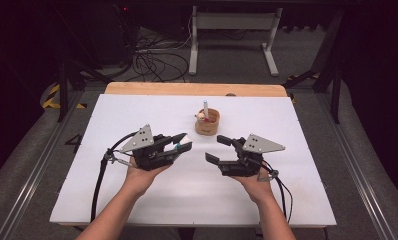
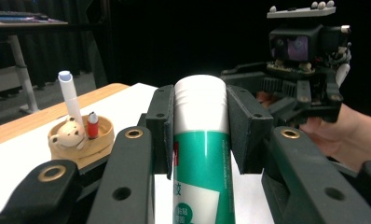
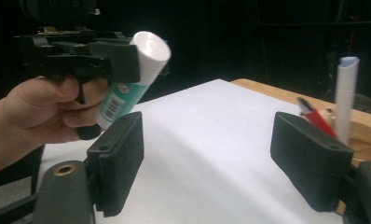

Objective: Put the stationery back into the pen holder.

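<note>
My left gripper (image 2: 200, 135) clamped a green-and-white tube (image 2: 202, 154); my right gripper (image 3: 211, 158) stood agape. The wooden cup (image 1: 207, 122) held a white marker (image 1: 205, 108), a red pen (image 2: 92, 124) and a bear figure (image 2: 71, 133).

Two hand-held grippers side by side on a table, a small pot beyond them.

The table (image 1: 137, 200) carries a round pot (image 1: 207, 122) just right of its middle, toward the far edge; a pen (image 1: 205, 106) stands upright in it. Nearer, the left gripper (image 1: 183, 142) sits left of centre with a tube (image 1: 183, 143) between its jaws, and the right gripper (image 1: 218, 149) sits right of centre, jaws apart. The pot lies beyond the gap between them.
</note>
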`<act>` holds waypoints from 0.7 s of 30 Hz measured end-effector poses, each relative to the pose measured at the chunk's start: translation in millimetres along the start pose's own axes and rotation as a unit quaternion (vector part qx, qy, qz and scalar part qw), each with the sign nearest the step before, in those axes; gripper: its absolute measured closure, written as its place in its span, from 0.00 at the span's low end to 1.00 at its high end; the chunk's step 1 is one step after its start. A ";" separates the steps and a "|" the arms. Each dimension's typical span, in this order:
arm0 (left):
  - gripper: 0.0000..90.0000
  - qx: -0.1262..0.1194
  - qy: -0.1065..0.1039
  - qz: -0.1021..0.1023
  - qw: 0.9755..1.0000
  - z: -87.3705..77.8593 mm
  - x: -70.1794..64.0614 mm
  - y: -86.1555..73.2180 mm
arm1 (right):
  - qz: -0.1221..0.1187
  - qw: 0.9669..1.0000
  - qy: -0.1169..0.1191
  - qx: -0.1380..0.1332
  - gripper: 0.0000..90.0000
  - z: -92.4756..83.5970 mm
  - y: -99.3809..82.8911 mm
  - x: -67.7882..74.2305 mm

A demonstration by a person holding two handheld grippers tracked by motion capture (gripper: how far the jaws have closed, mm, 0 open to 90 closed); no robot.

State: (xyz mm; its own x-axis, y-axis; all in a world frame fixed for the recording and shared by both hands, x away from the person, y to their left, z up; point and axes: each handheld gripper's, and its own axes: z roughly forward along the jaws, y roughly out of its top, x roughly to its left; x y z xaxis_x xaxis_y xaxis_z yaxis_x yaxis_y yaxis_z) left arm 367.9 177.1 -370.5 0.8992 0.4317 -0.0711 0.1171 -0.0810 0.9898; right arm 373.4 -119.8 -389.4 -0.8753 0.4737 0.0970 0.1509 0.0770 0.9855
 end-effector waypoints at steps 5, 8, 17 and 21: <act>0.73 -0.008 -0.004 -0.002 1.000 7.5 -5.9 -1.3 | 0.004 1.000 0.016 0.004 0.33 9.4 -1.8 5.9; 0.73 -0.014 -0.008 -0.005 1.000 11.3 -9.1 -2.7 | 0.007 1.000 0.029 0.003 0.35 15.1 -2.8 9.3; 0.73 -0.024 -0.018 -0.009 1.000 20.3 -17.2 -6.6 | 0.025 0.998 0.054 0.000 0.38 24.3 -4.7 15.7; 0.73 -0.029 -0.015 -0.011 0.999 22.9 -19.3 -7.3 | 0.033 0.997 0.066 -0.004 0.39 26.3 -5.1 17.3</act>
State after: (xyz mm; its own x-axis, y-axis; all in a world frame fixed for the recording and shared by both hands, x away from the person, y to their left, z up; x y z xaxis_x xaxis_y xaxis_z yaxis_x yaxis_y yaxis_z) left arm 359.4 148.8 -379.1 0.9094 0.4047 -0.0960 0.1137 -0.0199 0.9933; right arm 369.5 -88.9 -396.4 -0.9169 0.3570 0.1785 0.2066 0.0417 0.9775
